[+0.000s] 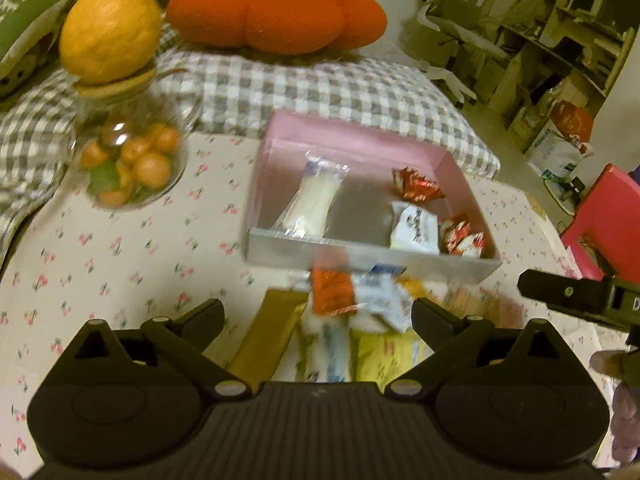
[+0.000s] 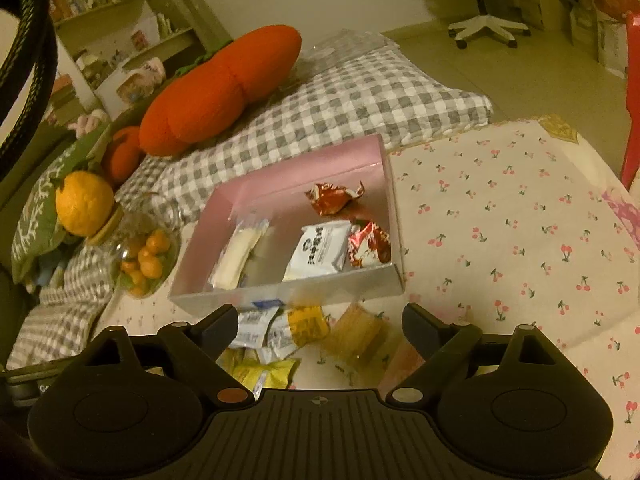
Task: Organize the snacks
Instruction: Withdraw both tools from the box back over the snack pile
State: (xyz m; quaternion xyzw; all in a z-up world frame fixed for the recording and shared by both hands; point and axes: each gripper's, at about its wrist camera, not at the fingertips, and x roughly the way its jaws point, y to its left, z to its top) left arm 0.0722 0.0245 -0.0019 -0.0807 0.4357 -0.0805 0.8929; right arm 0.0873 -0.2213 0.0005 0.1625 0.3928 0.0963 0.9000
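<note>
Left wrist: both hand-held grippers [image 1: 318, 314] [image 2: 318, 320] gape wide (empty) over loose snacks [image 2: 280, 332] beside box [image 1: 360, 256].

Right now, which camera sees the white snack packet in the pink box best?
The right wrist view: the white packet is sharp and whole in the pink box. In the left wrist view it is blurrier, with its bottom edge behind the box's front wall.

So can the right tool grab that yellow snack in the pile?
Probably yes: the right tool is open, right above the pile, and the yellow snack lies on top, outside the box, nothing covering it.
</note>
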